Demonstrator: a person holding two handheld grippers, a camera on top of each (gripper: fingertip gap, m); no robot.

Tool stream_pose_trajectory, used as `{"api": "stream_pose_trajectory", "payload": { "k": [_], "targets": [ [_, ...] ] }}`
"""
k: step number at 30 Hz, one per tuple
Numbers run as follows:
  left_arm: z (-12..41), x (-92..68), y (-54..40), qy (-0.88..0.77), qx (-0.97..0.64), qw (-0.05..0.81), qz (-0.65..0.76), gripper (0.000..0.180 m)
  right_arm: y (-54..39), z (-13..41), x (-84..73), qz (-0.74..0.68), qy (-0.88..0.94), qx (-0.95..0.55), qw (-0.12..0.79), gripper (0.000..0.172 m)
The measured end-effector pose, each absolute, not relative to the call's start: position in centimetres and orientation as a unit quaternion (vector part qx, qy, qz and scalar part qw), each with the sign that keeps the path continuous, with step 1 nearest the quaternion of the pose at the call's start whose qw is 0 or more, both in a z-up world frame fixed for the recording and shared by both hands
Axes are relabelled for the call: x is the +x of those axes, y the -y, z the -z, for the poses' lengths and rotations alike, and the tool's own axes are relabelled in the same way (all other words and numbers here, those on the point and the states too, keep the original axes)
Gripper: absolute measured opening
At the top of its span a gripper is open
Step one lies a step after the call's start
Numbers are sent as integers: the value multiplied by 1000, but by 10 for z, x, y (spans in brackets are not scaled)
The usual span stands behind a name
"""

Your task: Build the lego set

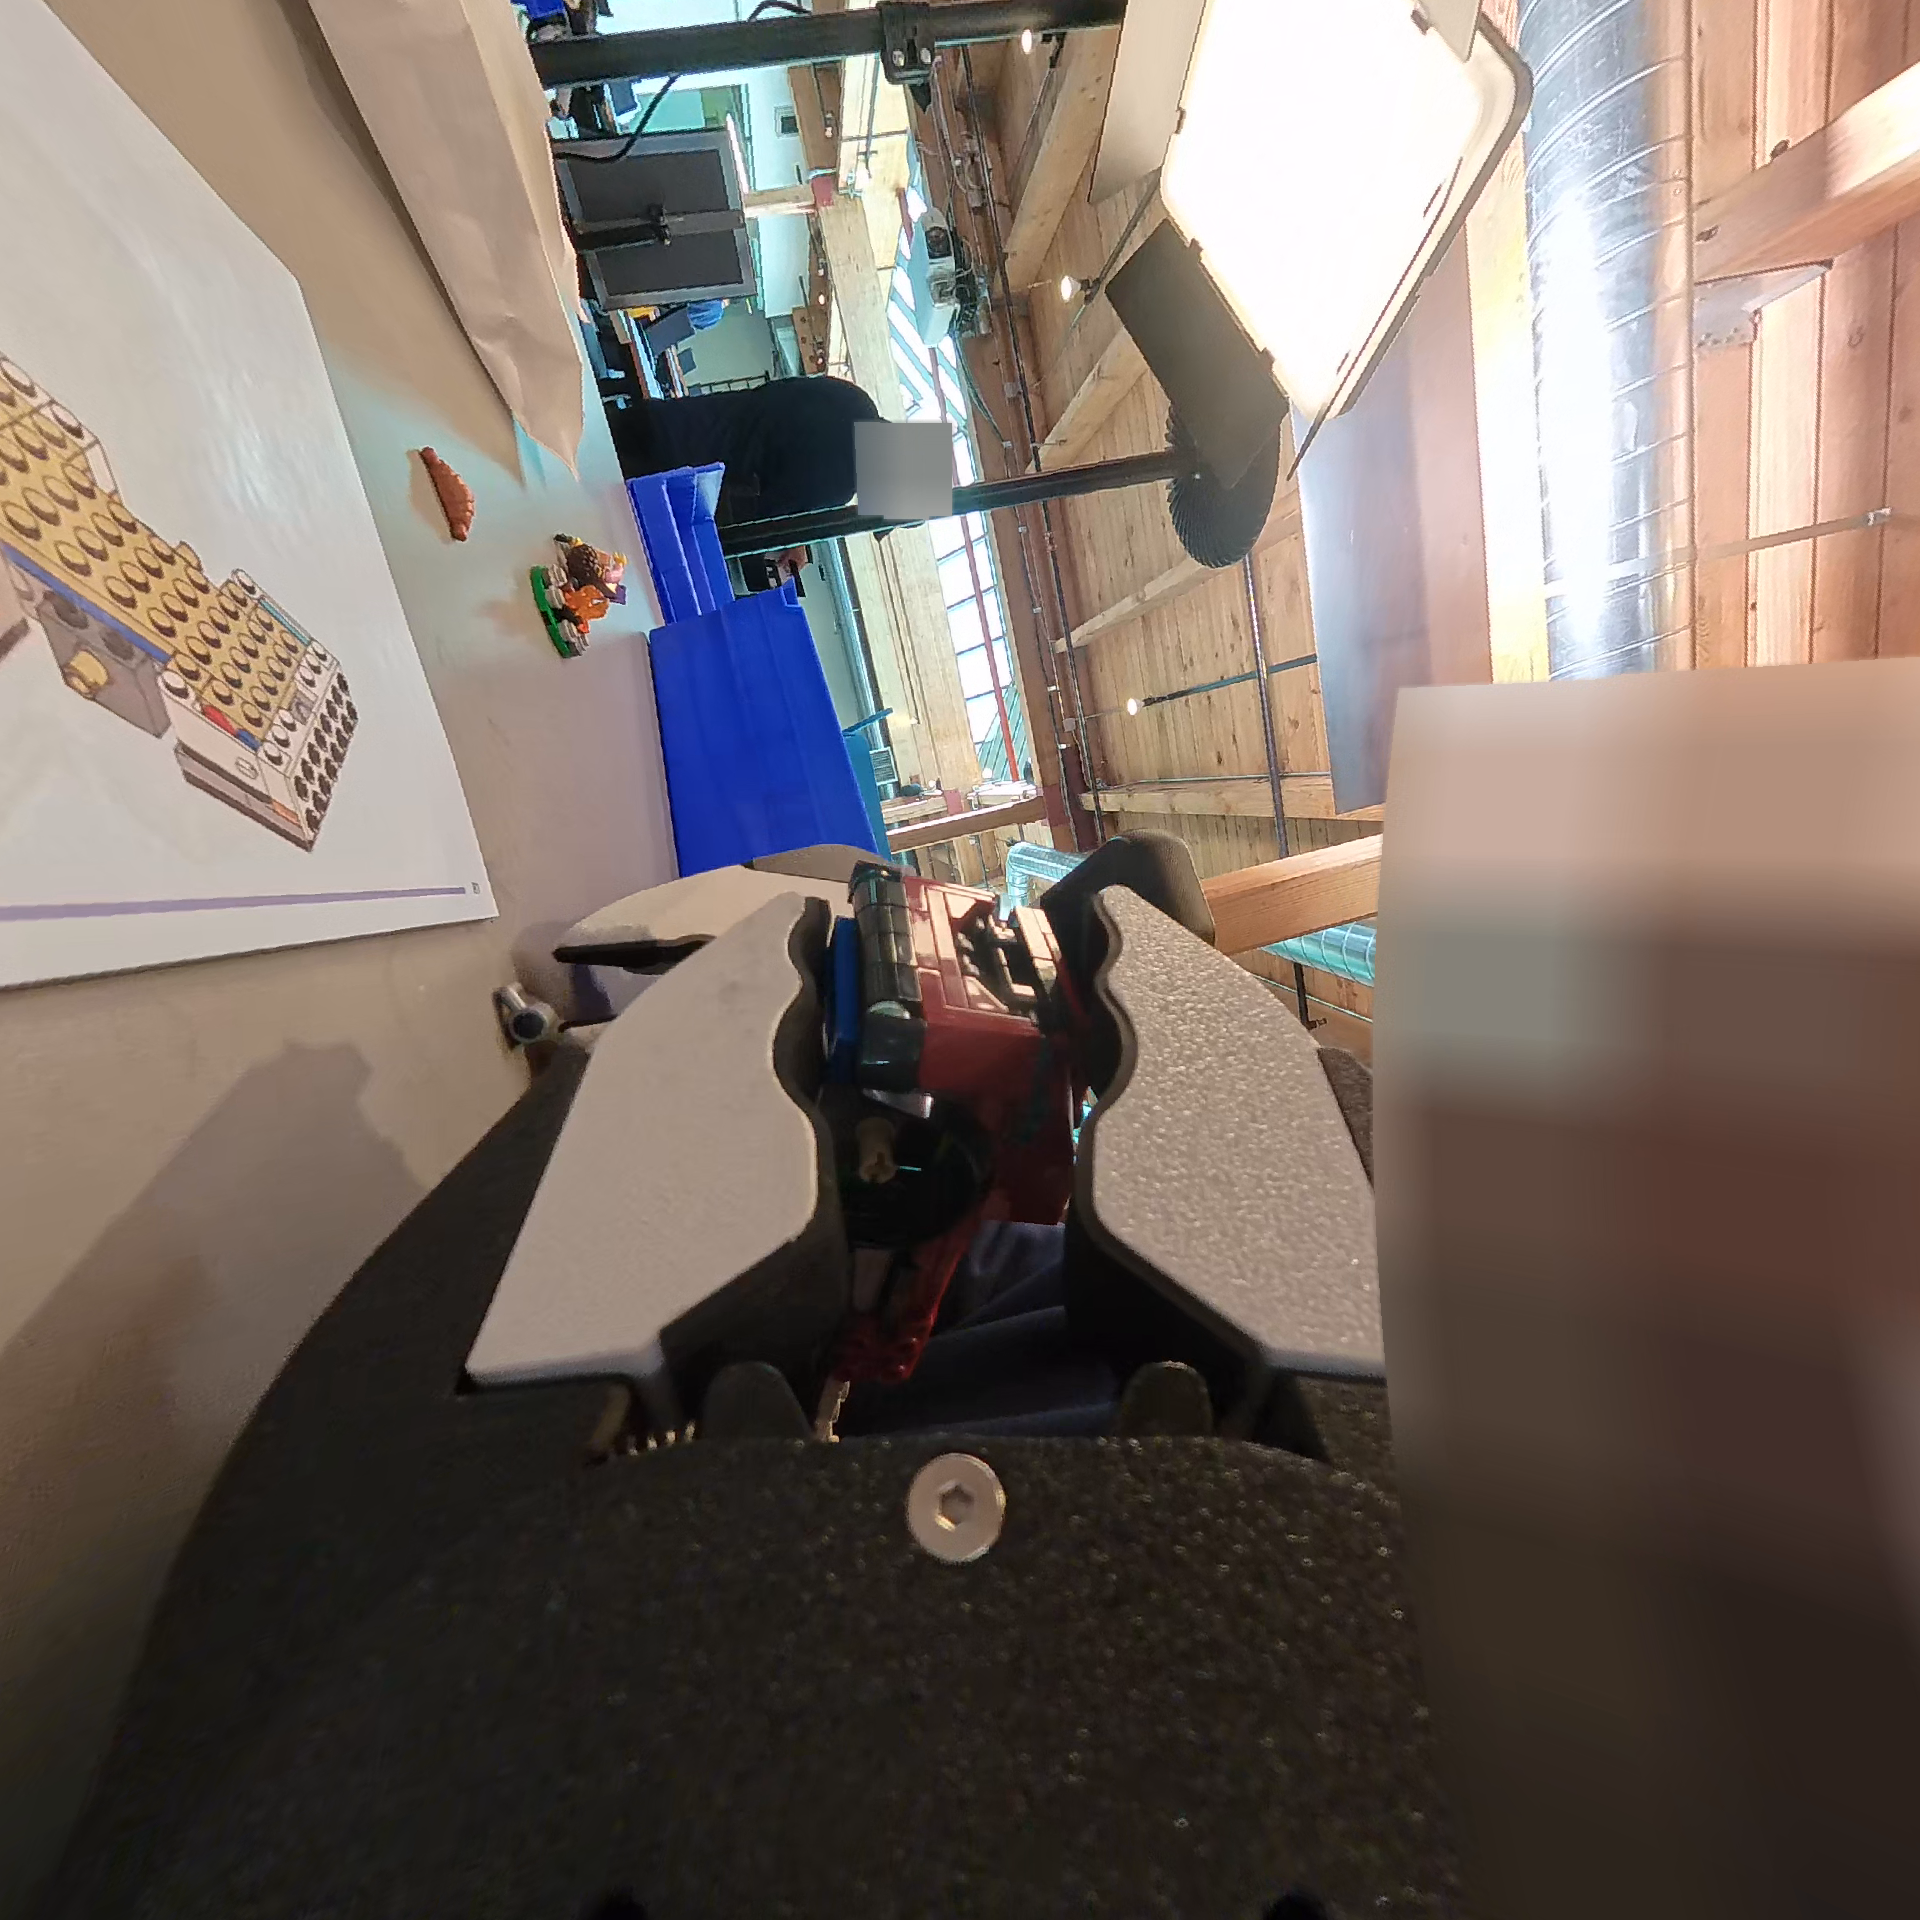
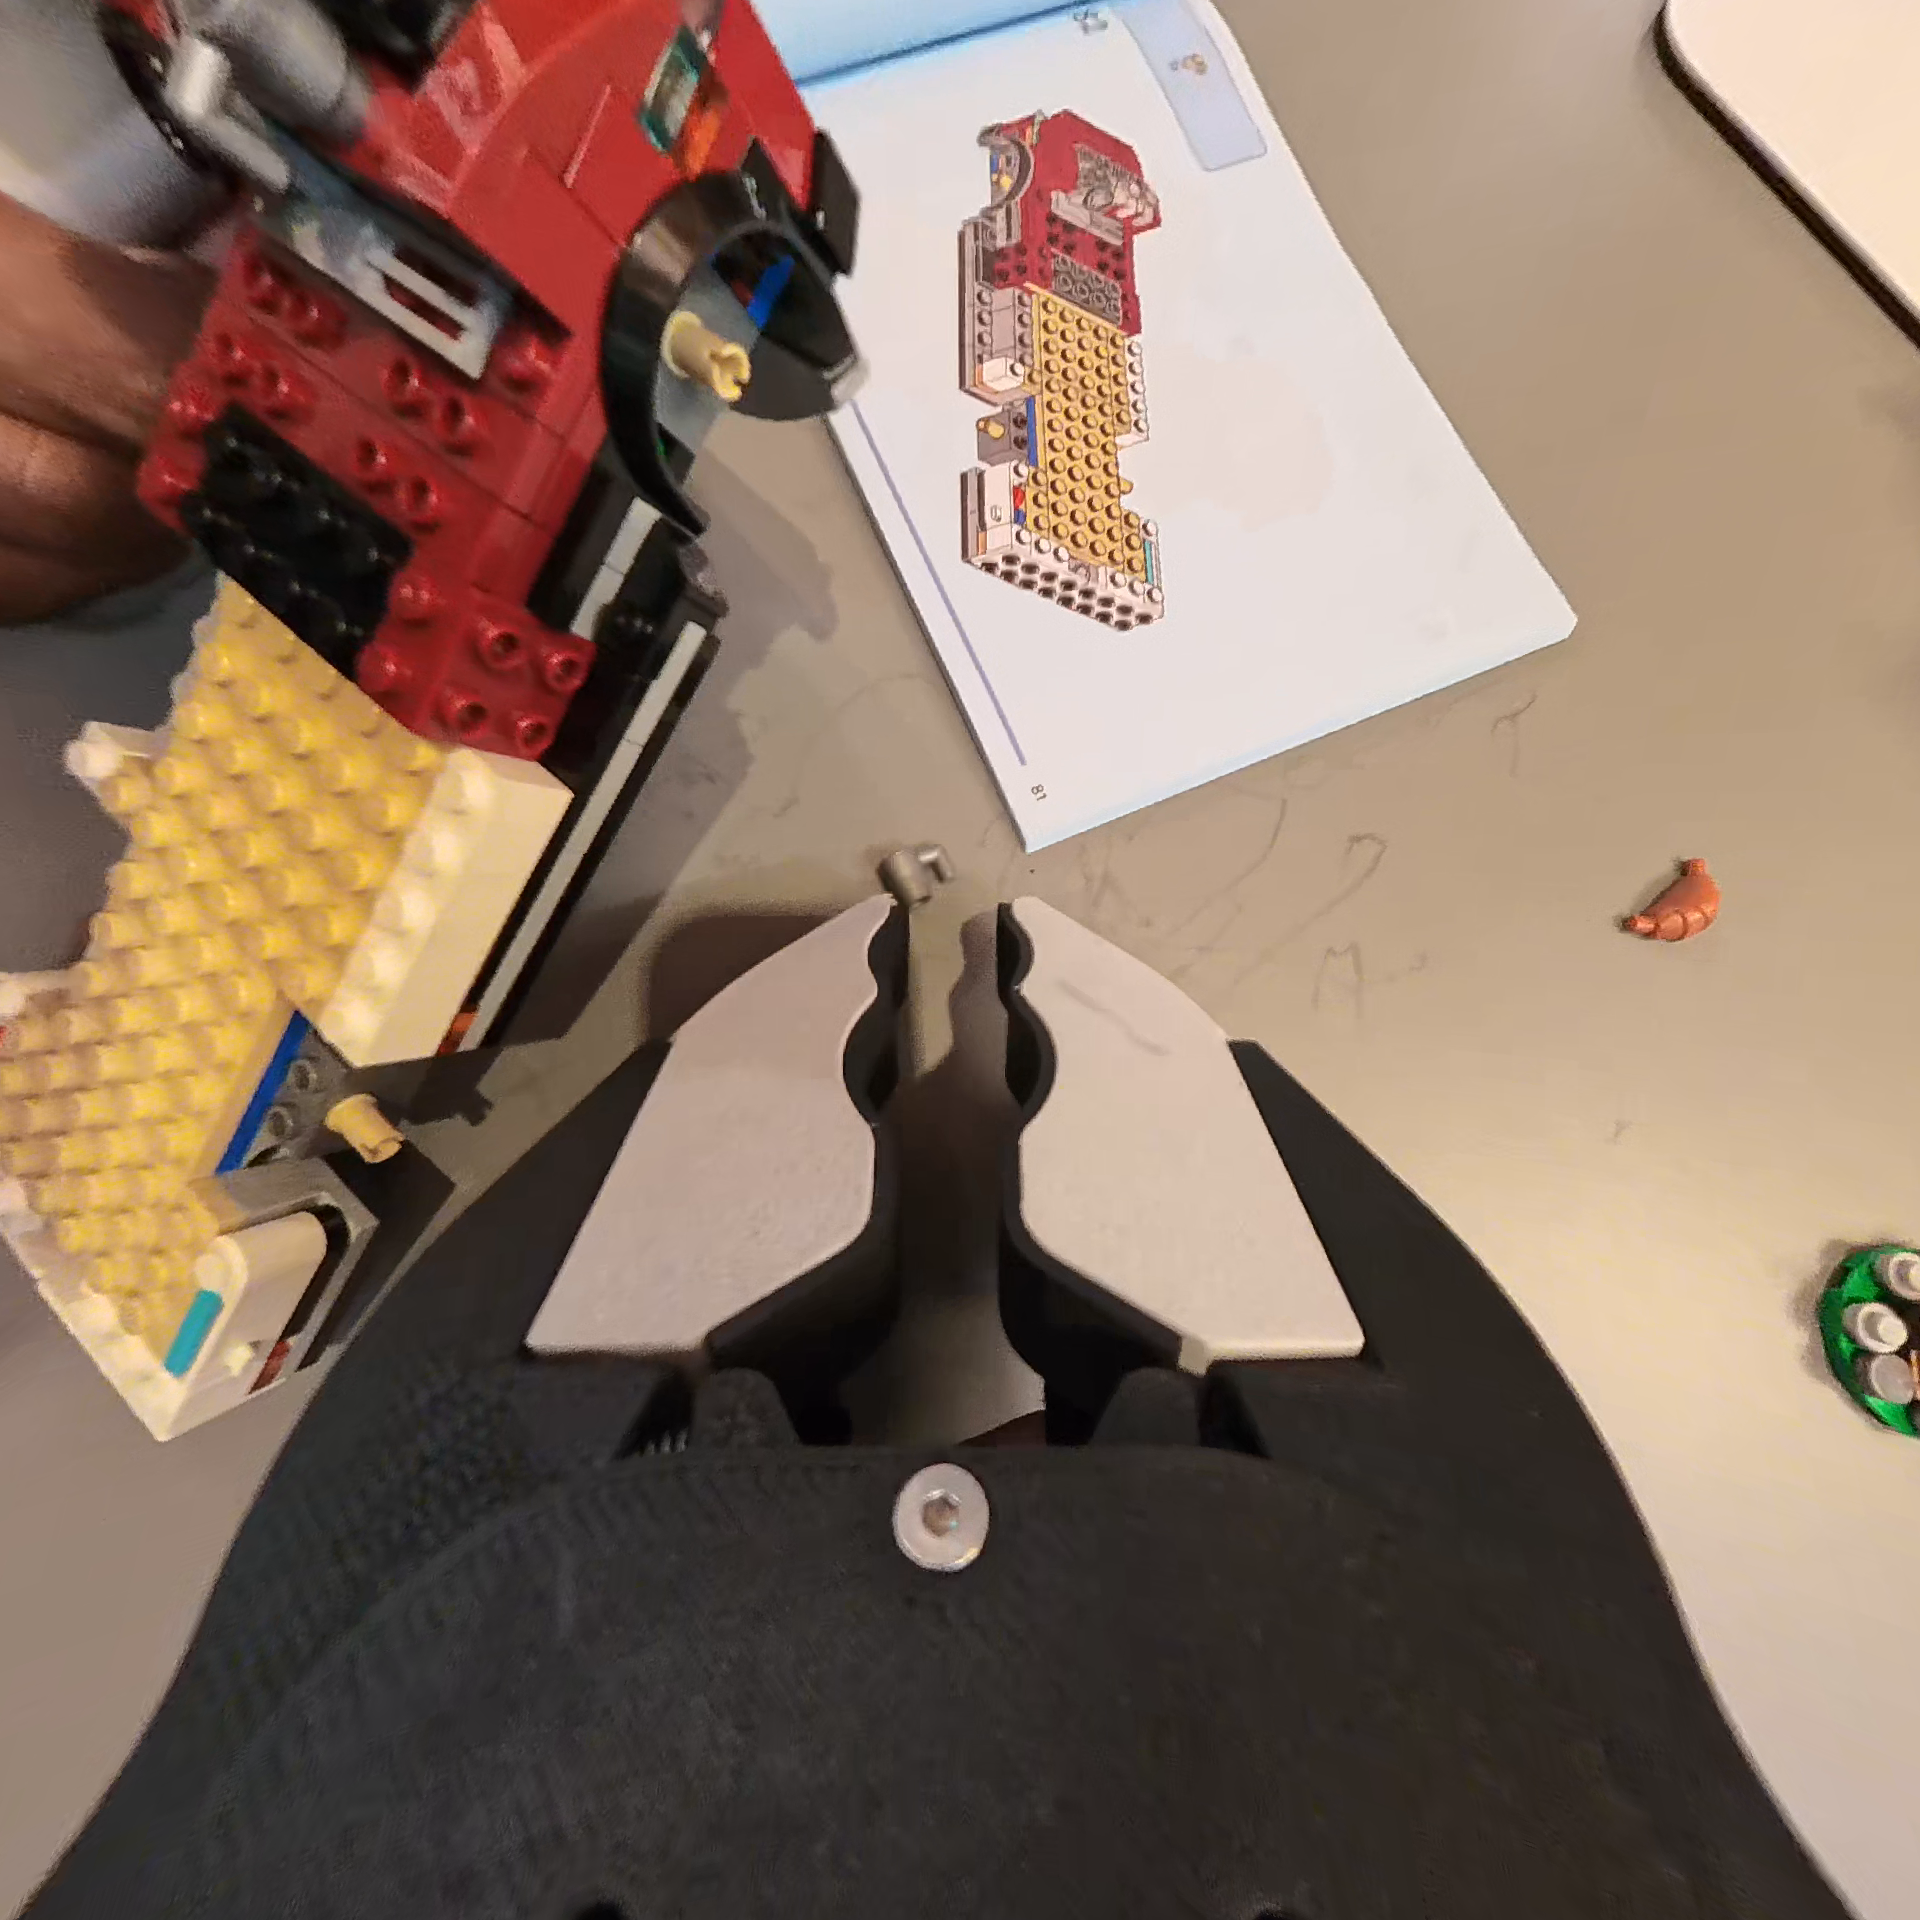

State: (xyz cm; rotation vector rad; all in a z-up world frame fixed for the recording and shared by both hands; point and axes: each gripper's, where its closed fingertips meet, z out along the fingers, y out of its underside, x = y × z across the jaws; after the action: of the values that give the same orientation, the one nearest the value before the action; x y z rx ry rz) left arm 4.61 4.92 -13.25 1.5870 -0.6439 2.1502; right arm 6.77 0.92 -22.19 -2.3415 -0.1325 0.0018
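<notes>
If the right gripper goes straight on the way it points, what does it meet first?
Probably the small grey piece just off the right gripper fingertips, slightly toward its left finger. Past that comes bare table, then the instruction booklet corner. Depth is uncertain.

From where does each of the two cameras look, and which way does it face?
Left wrist view: on the left gripper, rolled sideways, facing across the table to a wooden ceiling; its fingers clamp the red brick model.
Right wrist view: on the right gripper, facing down at the table; a small grey piece sits by its fingertips.
Shared: model, instruction booklet, brown croissant piece, green round piece.
</notes>
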Motion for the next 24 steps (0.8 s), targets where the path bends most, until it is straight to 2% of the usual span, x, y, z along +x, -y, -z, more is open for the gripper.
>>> {"api": "stream_pose_trajectory", "payload": {
  "k": [5, 15, 24],
  "targets": [
    [132, 46, -50, 230, 566, 193, -768, 48, -13, 214, 55, 4, 95, -907, 411, 12],
    [131, 45, -50, 232, 565, 191, -768, 48, -8, 229, 51, -2, 107, -921, 375, 13],
    [130, 45, -52, 232, 567, 188, -768, 48, -8, 227, 55, -2, 107, -917, 384, 15]
  ]
}}
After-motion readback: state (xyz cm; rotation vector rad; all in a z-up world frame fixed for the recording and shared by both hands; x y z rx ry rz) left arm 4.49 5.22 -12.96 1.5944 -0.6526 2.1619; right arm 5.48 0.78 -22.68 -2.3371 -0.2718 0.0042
